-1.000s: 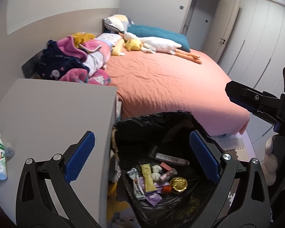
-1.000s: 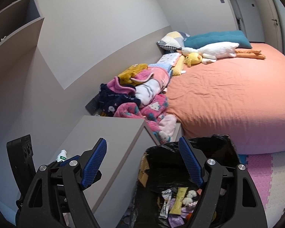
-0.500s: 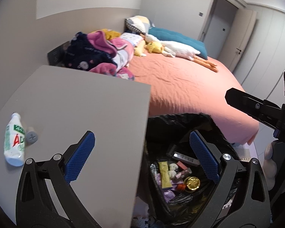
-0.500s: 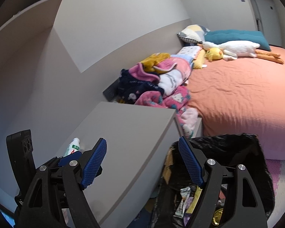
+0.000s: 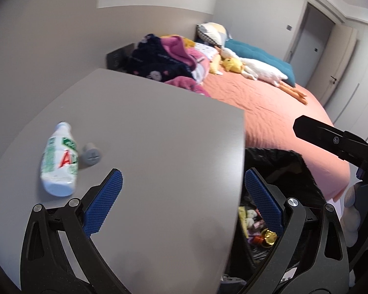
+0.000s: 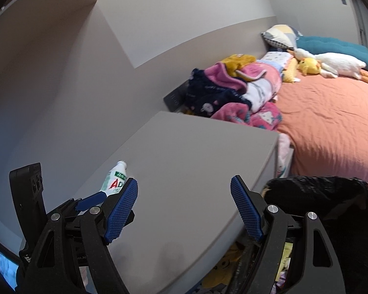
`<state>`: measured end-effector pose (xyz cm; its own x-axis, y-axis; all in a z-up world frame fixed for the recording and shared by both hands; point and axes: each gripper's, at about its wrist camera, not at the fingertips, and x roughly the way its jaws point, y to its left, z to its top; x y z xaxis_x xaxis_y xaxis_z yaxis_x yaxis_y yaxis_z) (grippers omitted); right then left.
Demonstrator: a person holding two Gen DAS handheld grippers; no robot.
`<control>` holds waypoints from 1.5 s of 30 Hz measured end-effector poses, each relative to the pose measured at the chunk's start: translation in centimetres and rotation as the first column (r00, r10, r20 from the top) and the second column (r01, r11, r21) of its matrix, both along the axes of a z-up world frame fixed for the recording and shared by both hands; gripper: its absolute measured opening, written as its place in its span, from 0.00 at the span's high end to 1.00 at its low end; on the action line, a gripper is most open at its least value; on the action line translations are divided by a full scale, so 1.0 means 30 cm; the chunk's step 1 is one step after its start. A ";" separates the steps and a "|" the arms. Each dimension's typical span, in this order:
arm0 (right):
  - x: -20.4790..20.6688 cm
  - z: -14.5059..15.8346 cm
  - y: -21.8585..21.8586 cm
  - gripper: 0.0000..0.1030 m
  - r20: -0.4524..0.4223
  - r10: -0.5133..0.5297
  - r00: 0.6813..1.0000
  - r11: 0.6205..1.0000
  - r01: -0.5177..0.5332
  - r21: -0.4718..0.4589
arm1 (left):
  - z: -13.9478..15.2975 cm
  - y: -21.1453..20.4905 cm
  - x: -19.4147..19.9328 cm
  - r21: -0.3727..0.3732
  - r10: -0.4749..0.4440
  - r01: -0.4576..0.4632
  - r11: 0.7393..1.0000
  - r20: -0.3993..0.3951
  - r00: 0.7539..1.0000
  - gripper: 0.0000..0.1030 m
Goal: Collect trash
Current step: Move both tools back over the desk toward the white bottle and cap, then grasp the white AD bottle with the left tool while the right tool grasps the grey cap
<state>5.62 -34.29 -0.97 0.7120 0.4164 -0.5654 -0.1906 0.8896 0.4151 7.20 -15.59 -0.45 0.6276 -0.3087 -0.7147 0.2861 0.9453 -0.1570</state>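
Both the left gripper (image 5: 181, 193) and the right gripper (image 6: 184, 203) are wide open and empty; the bottle (image 5: 59, 159) lies ahead-left, its label blurred, and the tabletop (image 5: 159, 134) partly hides the trash bag (image 5: 282, 169).

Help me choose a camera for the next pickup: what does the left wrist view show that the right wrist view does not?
Only the left wrist view shows the small grey cap beside the bottle and the wrappers inside the bin bag. Only the right wrist view shows the left gripper from outside, its blue finger overlapping the bottle's base. Both show the white plastic bottle with green and red label lying on the grey tabletop, and the black bin bag.
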 end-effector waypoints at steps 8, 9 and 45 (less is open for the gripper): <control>0.061 -0.036 0.146 0.24 -0.025 0.065 0.998 0.998 -0.065 -0.001 | -0.032 0.172 0.021 0.001 0.115 -0.115 0.993 -0.014 0.993 0.06; 0.069 -0.042 0.163 0.24 -0.027 0.071 0.997 0.998 -0.071 0.001 | -0.036 0.189 0.019 0.003 0.125 -0.125 0.992 -0.015 0.992 0.06; 0.363 -0.245 0.539 0.37 -0.160 0.206 0.965 0.978 -0.209 0.000 | -0.278 0.529 0.283 -0.003 0.275 -0.280 0.960 -0.193 0.942 0.49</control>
<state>16.51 -18.12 -8.33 0.5119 0.5347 -0.6723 -0.3047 0.8448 0.4399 15.68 0.28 -8.80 0.5462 -0.1645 -0.8214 -0.0246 0.9770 -0.2120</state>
